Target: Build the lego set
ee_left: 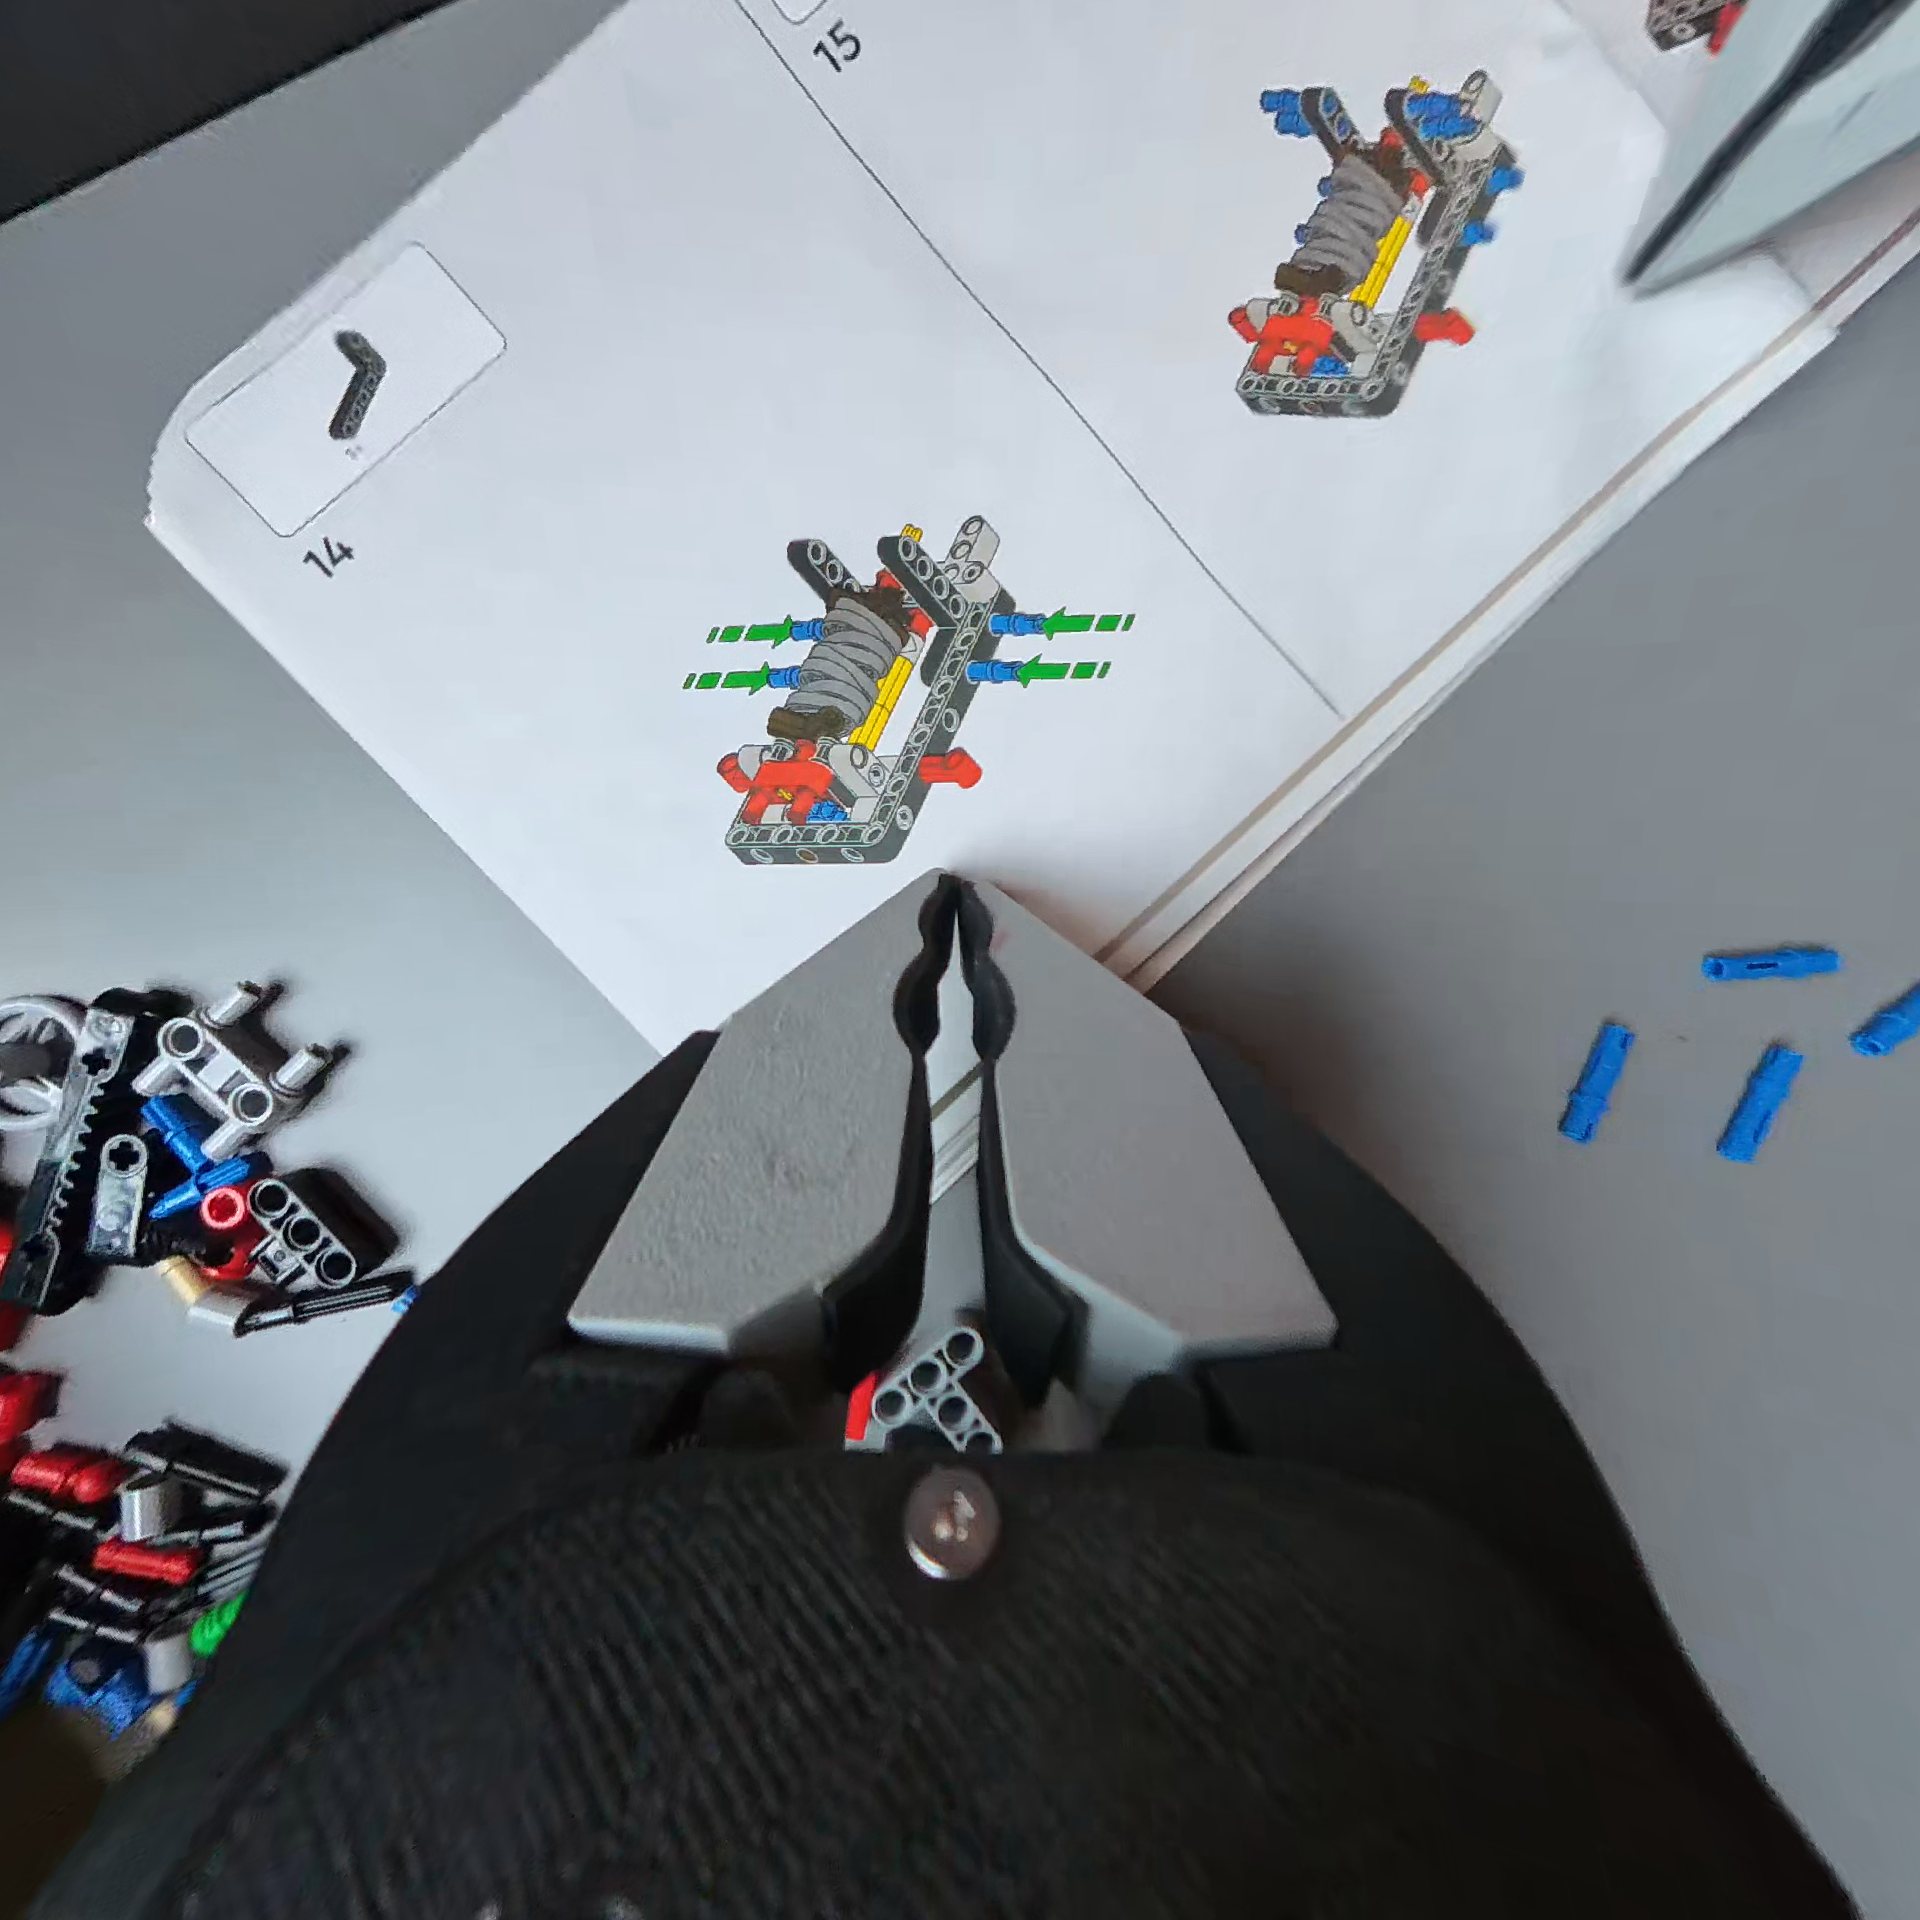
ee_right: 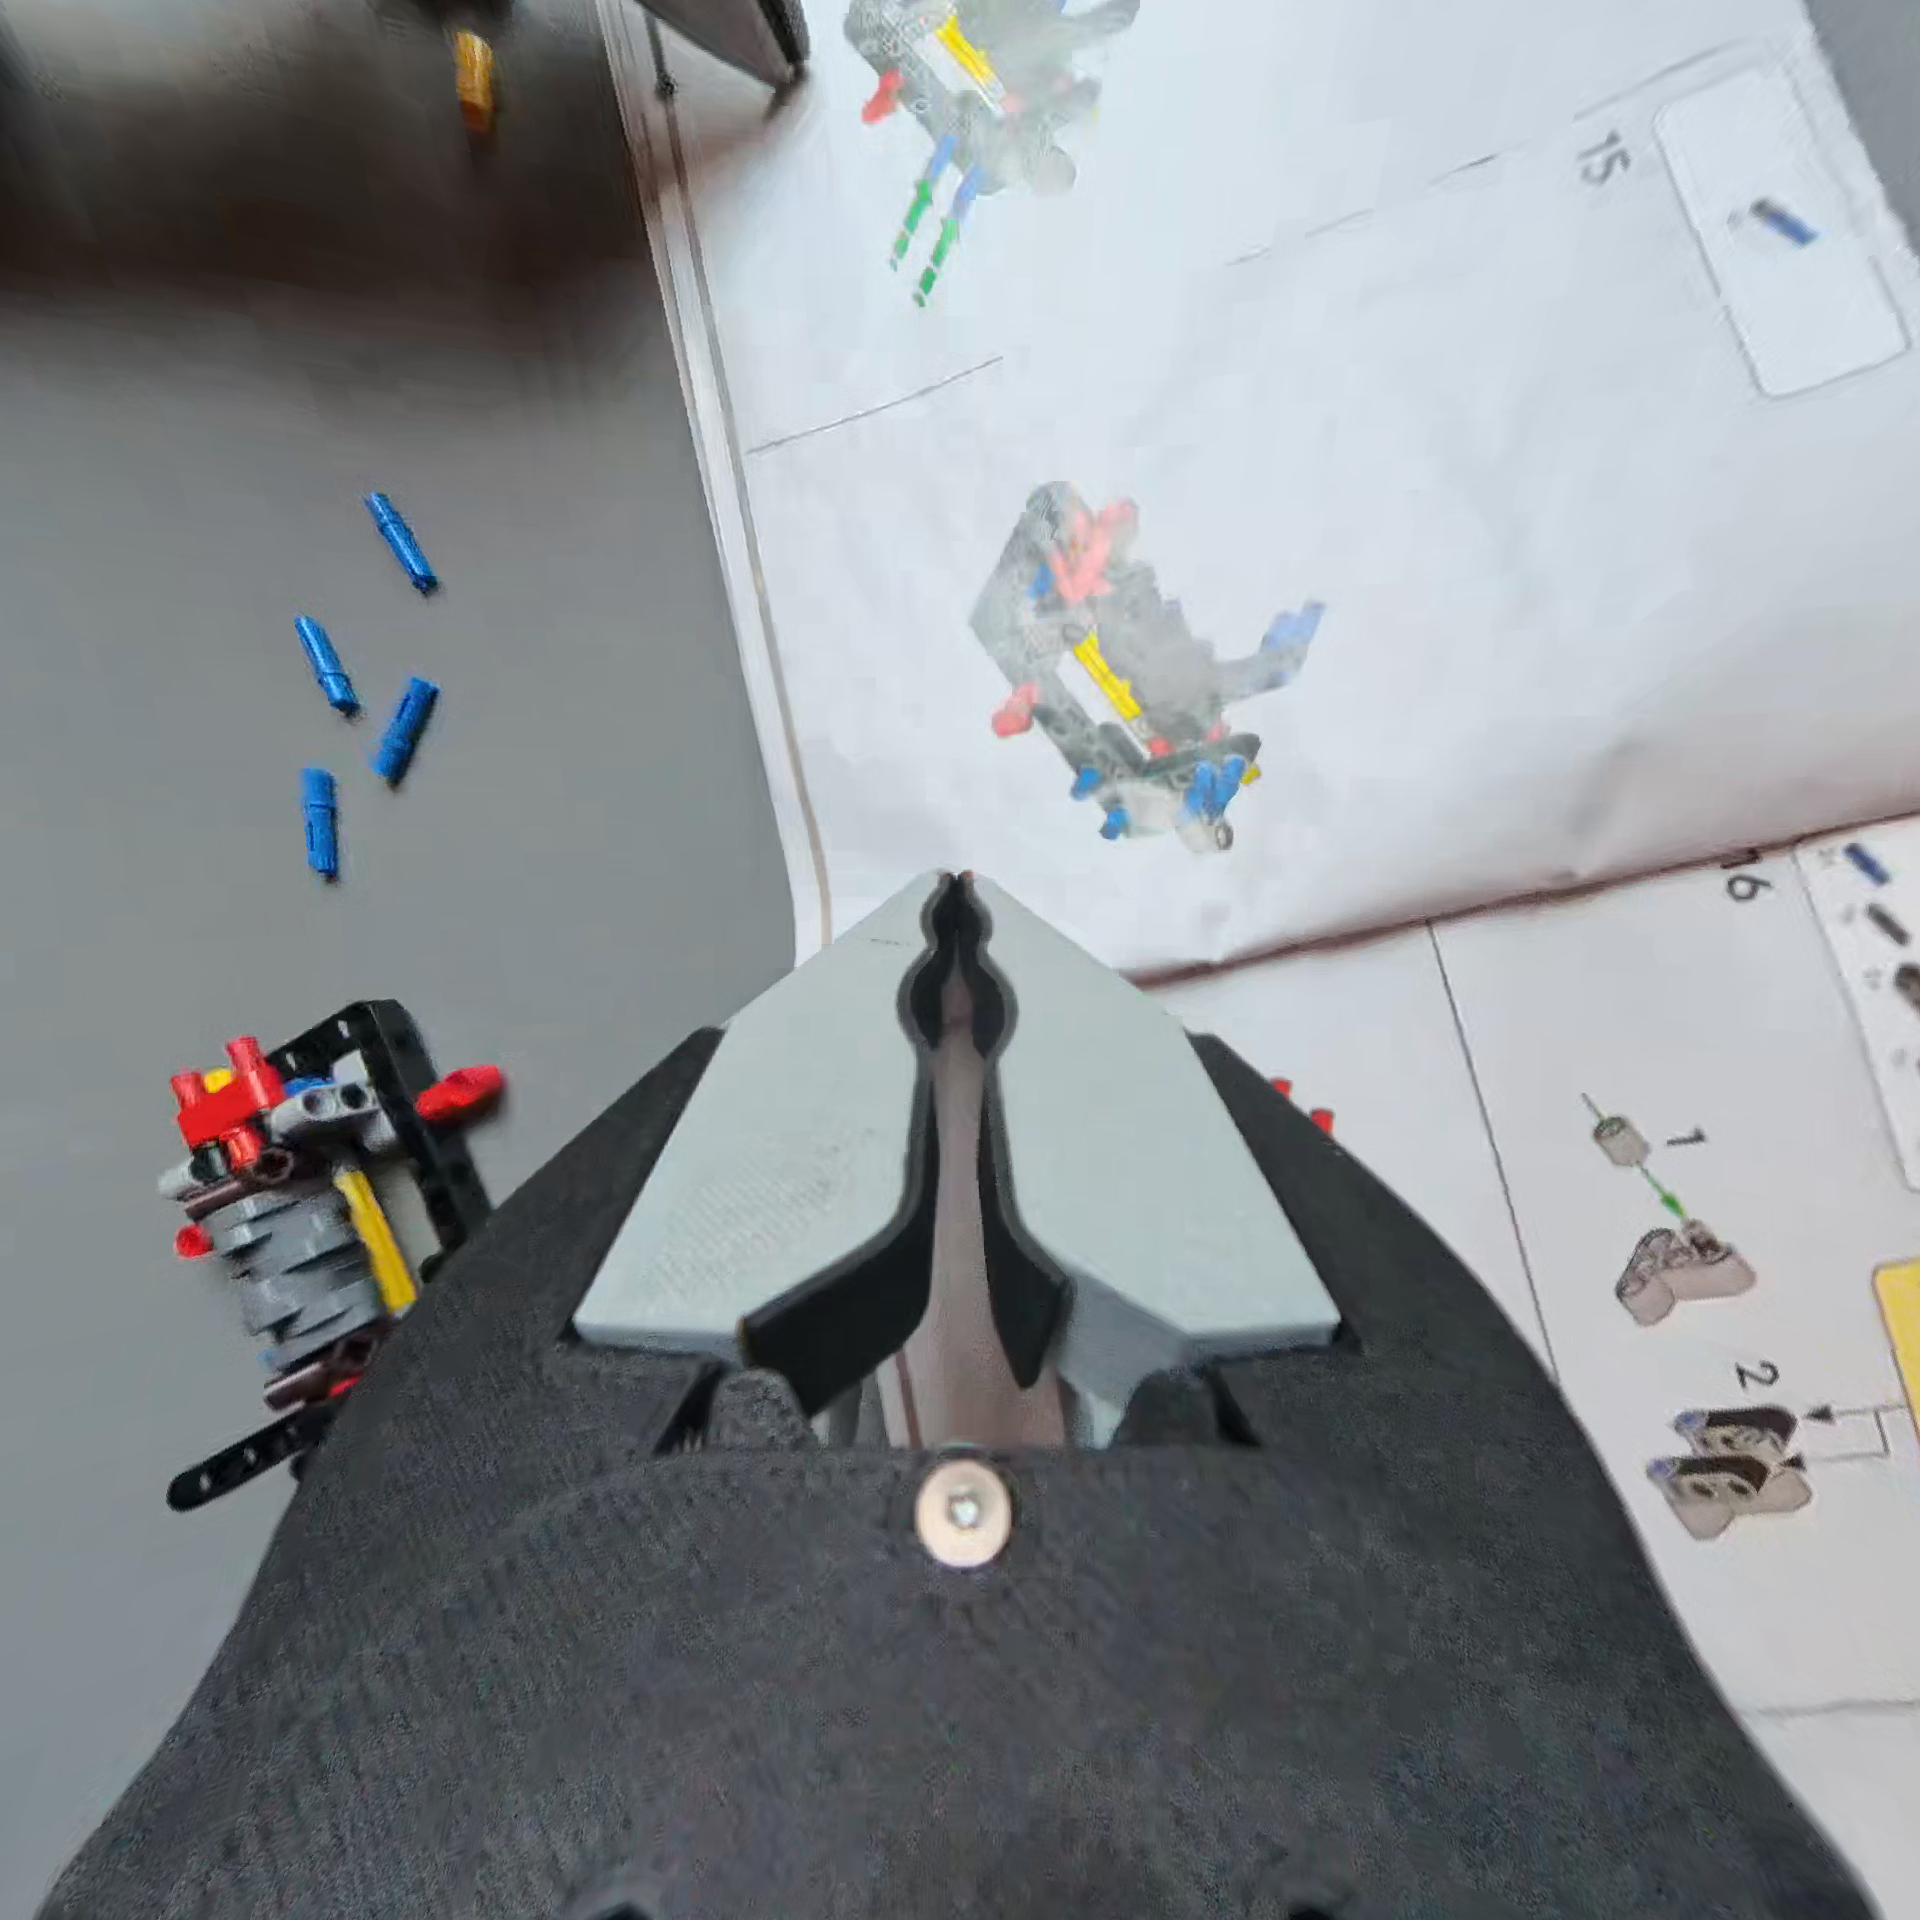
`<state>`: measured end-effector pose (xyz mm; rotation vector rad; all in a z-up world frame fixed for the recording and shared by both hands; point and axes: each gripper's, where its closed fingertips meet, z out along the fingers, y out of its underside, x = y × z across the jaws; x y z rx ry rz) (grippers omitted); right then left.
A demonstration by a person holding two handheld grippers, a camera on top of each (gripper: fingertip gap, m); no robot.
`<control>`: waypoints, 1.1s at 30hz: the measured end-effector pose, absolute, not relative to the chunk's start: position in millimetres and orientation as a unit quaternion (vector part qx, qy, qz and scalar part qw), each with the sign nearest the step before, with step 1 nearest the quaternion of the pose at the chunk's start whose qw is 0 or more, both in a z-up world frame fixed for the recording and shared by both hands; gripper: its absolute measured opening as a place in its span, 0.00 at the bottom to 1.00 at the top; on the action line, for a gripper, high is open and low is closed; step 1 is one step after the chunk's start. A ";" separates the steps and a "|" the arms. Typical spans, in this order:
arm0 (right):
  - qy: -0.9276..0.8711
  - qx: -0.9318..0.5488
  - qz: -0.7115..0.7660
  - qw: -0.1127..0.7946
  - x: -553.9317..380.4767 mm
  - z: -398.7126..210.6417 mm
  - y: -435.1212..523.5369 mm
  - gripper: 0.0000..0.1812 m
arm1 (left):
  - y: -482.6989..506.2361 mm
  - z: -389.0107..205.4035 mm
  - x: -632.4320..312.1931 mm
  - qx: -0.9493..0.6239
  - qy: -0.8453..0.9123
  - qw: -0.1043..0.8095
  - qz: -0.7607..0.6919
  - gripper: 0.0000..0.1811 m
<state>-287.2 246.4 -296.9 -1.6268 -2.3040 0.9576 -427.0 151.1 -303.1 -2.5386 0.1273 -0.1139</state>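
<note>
My left gripper (ee_left: 954, 888) is shut, its black pads meeting at the tips with nothing between them. It hovers over the lower edge of the open instruction booklet (ee_left: 831, 416). A grey beam piece with a red part (ee_left: 935, 1392) shows below it, through the gap at the finger roots. My right gripper (ee_right: 956, 881) is also shut, with nothing at its tips, over the booklet (ee_right: 1299, 416). The part-built model (ee_right: 312, 1195), with black frame, grey spring, yellow axle and red parts, lies on the grey table to the right gripper's left. Several loose blue pins (ee_right: 403, 729) lie beyond it, and also show in the left wrist view (ee_left: 1756, 1101).
A pile of loose black, grey, red and blue parts (ee_left: 177, 1143) lies at the left of the left wrist view. More parts (ee_left: 114, 1538) lie nearer. A grey wedge-shaped object (ee_left: 1787, 135) sits at the booklet's far right corner. An orange piece (ee_right: 474, 68) lies far off. Across from one pair of fingers to the other is roughly 20 cm.
</note>
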 end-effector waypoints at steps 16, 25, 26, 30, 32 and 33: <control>-0.591 -0.597 0.480 0.253 -242.3 -214.0 287.3 0.08 | 124.1 -263.0 -360.9 -0.920 0.157 0.348 -0.084 0.04; -0.517 -0.564 0.480 0.429 -128.0 -205.9 291.5 0.20 | 93.7 -276.7 -270.1 -0.869 0.255 0.410 -0.106 0.06; -0.513 -0.563 0.476 0.440 -124.9 -206.7 293.3 0.22 | 93.1 -278.5 -267.9 -0.867 0.257 0.415 -0.100 0.06; -0.509 -0.566 0.486 0.429 -123.7 -211.3 293.1 0.27 | 93.5 -282.5 -263.9 -0.854 0.256 0.445 -0.082 0.04; -0.510 -0.567 0.487 0.426 -123.9 -213.2 293.6 0.27 | 95.7 -274.8 -263.7 -0.840 0.261 0.470 -0.078 0.03; -0.510 -0.566 0.487 0.427 -124.3 -212.9 293.4 0.27 | 96.0 -273.5 -264.2 -0.837 0.263 0.474 -0.080 0.03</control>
